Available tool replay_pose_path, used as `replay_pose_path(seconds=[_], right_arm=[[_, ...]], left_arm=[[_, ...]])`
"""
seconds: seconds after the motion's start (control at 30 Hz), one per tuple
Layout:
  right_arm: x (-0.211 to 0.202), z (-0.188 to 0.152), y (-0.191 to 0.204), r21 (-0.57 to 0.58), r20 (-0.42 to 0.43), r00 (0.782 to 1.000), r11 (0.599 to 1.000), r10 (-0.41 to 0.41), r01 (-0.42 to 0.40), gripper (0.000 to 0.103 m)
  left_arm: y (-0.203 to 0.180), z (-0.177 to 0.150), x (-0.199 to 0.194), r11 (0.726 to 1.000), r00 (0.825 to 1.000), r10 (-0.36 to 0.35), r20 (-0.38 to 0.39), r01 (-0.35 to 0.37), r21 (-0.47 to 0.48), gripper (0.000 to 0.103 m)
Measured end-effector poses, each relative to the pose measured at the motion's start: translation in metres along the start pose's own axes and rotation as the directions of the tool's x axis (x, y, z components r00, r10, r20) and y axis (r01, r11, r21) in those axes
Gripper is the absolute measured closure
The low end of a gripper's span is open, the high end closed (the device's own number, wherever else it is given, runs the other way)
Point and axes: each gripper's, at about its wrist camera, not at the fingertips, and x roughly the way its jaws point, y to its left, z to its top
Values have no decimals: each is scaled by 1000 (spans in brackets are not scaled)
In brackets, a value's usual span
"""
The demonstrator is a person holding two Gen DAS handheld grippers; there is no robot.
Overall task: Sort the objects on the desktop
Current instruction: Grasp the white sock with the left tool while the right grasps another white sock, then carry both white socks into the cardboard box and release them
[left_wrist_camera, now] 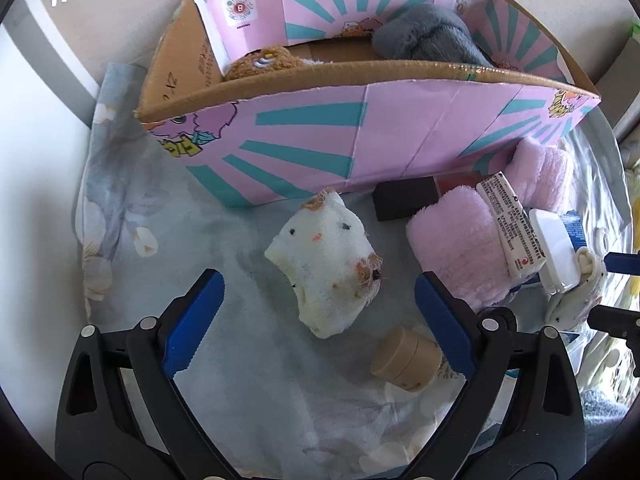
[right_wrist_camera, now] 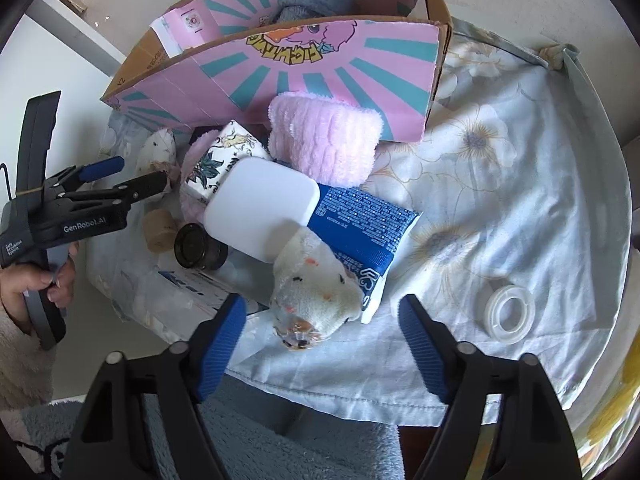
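Note:
My left gripper (left_wrist_camera: pixel 318 320) is open, its blue fingers either side of a white speckled sock (left_wrist_camera: pixel 326 264) on the floral cloth. A tan jar (left_wrist_camera: pixel 406 356) lies by its right finger. My right gripper (right_wrist_camera: pixel 322 344) is open just in front of a second speckled sock (right_wrist_camera: pixel 316 284), which lies on a blue wipes pack (right_wrist_camera: pixel 360 220) with a white lid (right_wrist_camera: pixel 260 206). The left gripper (right_wrist_camera: pixel 116 180) also shows at the left of the right wrist view. A pink and teal cardboard box (left_wrist_camera: pixel 360 136) stands behind, holding a grey plush (left_wrist_camera: pixel 428 36) and a brown plush (left_wrist_camera: pixel 264 62).
Pink fluffy cloths (left_wrist_camera: pixel 460 240) (right_wrist_camera: pixel 324 140), a black box (left_wrist_camera: pixel 404 200), a patterned tissue pack (right_wrist_camera: pixel 224 160), a dark jar (right_wrist_camera: pixel 198 246) and a clear tape roll (right_wrist_camera: pixel 510 314) lie on the cloth. The table edge runs along the left, with a white wall beyond.

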Motion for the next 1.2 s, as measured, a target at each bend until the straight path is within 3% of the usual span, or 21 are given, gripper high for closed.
replay_pose_path(seconds=[0.07,0.13,0.17,0.2,0.3,0.83,1.2], right_arm=[[3,0,-1,7,-4,1000,1000,1,-1,41],[9,1,-2,10,-16,1000,1000,10,-10,54],[13,0,-3,13,-23,1000,1000,14,-14,64],[14,0,-4,16,-21,1000,1000,7,-7,66],[10,-2,-11,46,-4,1000,999,19,-19,72],[-14,-2,-27,65,20,1000,998,22,-23,75],[-45,12,-23,10,91,996,1000,-13,12,75]], left_arm=[[-1,0,3,1000,1000,-1,0,1,2,10],[-1,1,7,1000,1000,-7,-4,7,4,20],[-1,1,9,1000,1000,-15,-10,15,4,40],[0,1,13,999,999,-34,-29,34,-2,63],[7,0,18,995,995,-88,-43,85,-61,70],[9,3,-18,997,997,-75,-13,74,-37,72],[7,4,-60,993,995,-91,38,94,-69,72]])
